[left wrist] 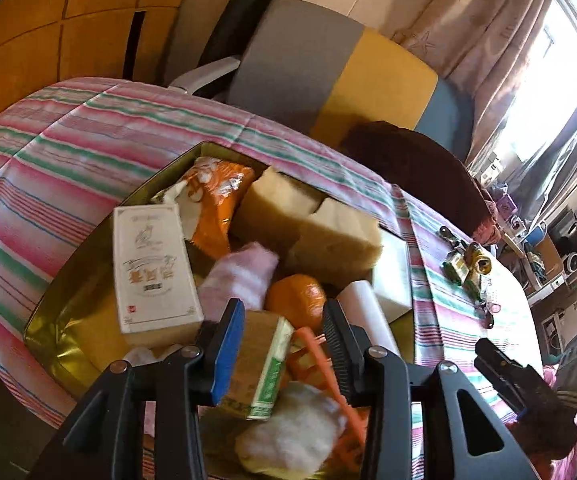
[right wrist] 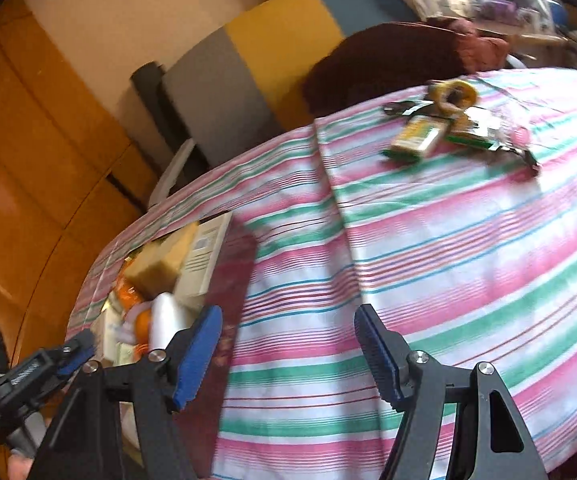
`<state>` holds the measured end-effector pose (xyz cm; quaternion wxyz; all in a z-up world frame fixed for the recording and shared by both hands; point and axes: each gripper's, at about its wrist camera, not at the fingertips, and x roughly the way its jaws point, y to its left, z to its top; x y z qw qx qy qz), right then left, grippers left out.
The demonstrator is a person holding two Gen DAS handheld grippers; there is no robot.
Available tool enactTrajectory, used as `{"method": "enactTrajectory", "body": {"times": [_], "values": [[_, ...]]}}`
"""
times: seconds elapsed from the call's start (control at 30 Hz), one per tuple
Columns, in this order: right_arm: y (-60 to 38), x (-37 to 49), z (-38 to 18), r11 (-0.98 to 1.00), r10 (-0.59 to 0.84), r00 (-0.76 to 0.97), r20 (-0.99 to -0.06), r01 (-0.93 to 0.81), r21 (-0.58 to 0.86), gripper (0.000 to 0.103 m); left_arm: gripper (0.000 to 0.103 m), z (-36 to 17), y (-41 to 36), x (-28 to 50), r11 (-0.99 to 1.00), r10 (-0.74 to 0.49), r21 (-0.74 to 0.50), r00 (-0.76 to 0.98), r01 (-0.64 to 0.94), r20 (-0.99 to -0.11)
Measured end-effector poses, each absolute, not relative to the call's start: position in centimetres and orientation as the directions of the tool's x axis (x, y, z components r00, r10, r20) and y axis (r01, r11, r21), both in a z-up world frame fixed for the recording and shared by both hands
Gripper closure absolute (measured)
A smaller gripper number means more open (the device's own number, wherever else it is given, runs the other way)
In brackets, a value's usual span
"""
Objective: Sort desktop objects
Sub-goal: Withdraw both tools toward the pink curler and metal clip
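Note:
A gold tin (left wrist: 48, 320) on the striped tablecloth (left wrist: 88, 140) holds several items: a white box (left wrist: 152, 268), an orange snack bag (left wrist: 212, 200), two yellow sponges (left wrist: 336, 236), a pink sock (left wrist: 240, 276) and a tangerine (left wrist: 296, 296). My left gripper (left wrist: 284, 340) hovers open over the tin. A brown box with a green-white edge (left wrist: 260, 368) lies tilted below its fingers, beside the left pad and clear of the right one. My right gripper (right wrist: 288, 352) stands open over bare cloth (right wrist: 448, 260), right of the tin (right wrist: 236, 272). Green-yellow packets (right wrist: 420, 136) and a tape roll (right wrist: 452, 94) lie far beyond it.
An orange comb (left wrist: 316, 360), a white roll (left wrist: 364, 308) and a fluffy white thing (left wrist: 288, 428) also lie in the tin. A grey, yellow and blue chair (left wrist: 300, 52) and a dark brown garment (left wrist: 408, 160) stand behind the table. Cluttered shelves (left wrist: 548, 248) fill the far right.

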<state>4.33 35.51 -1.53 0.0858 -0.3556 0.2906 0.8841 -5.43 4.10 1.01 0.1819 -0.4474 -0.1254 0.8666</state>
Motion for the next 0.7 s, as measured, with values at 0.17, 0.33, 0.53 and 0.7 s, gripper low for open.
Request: {"method": "enactTrajectory", "body": {"times": [0.17,0.33,0.53,0.7], "values": [[38.7,5.4,-2.6,-0.784,-0.007,-0.719,-0.695,-0.428,0.451,0.033,0.062,2.3,7.2,-5.1,-0.893,0.45,-0.357,-0.52,-0.275,-0.726],[42.0,6.5,-3.9,-0.757,0.054,-0.698,-0.714,-0.495,0.427,0.032,0.062,3.0,11.1,-4.1,-0.865,0.488,-0.329,-0.486,-0.379,-0.725],[45.9,7.9,-5.2,-0.702,0.114,-0.671,-0.733,-0.577,0.418,0.032,0.062,3.2,16.6,-3.1,-0.82,0.518,-0.291,-0.422,-0.493,-0.744],[49.2,8.5,-5.1,-0.678,0.182,-0.661,-0.728,-0.621,0.394,0.032,0.062,2.3,20.8,-2.9,-0.79,0.519,-0.273,-0.362,-0.549,-0.774]]}}
